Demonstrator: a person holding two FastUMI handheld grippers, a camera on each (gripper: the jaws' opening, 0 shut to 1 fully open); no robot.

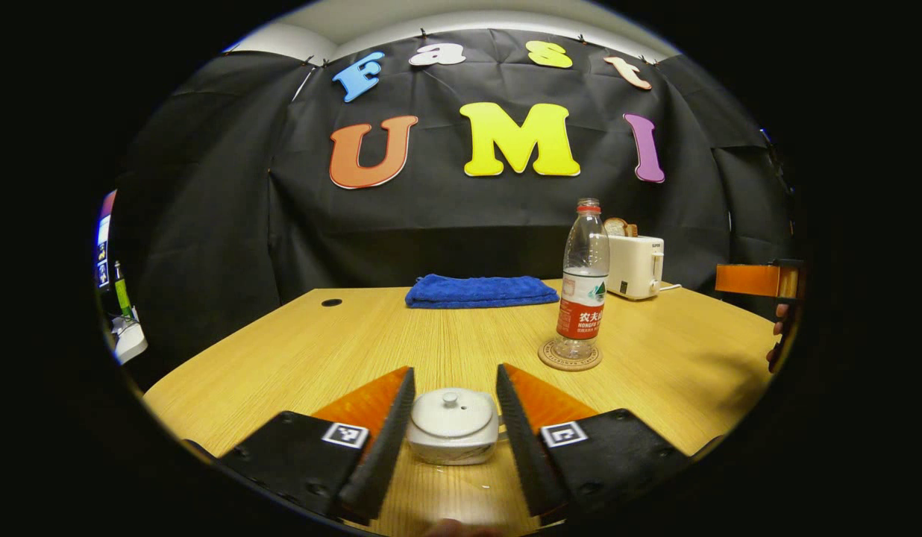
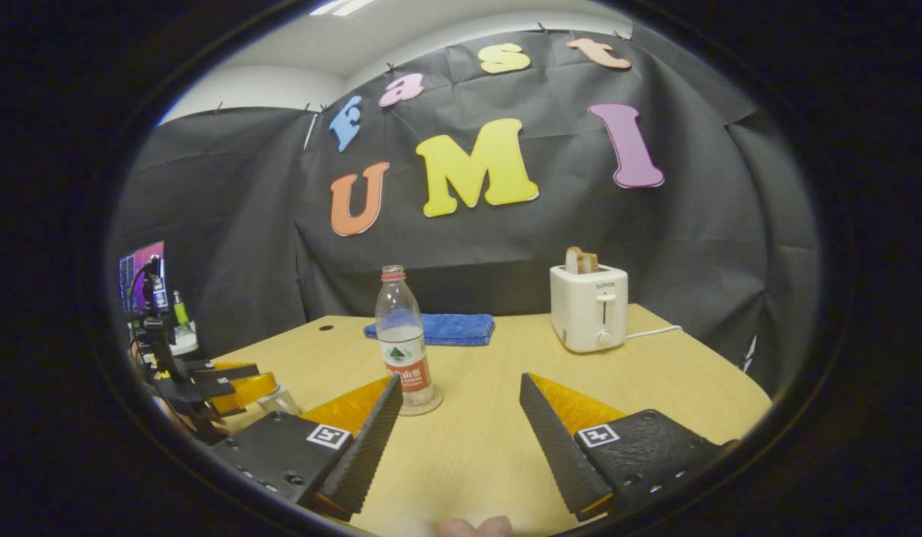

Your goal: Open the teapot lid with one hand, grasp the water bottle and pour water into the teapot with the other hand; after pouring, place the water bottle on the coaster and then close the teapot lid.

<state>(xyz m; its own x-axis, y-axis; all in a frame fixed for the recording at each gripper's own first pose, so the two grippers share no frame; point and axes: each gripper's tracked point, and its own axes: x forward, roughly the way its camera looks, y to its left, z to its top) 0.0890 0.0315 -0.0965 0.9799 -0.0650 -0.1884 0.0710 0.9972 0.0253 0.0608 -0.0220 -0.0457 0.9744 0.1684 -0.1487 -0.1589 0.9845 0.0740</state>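
Near the desk's (image 1: 297,350) front edge, the left tool (image 1: 455,388) gapes wide around the small white ceramic teapot (image 1: 452,427), lid (image 1: 450,412) on (untouched, ready for lifting). Right tool (image 2: 459,399), equally wide and empty, faces the clear plastic water bottle (image 2: 401,335) on its round cork coaster (image 2: 433,405).

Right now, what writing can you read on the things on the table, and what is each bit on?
"SUPOR": on the front of the white two-slot toaster.
Red-and-white label on the clear plastic water bottle: print too small to read.
Round cork coaster under the bottle: rim print blurred.
Square black-and-white markers on the left gripper and right gripper: coded patterns, no words.
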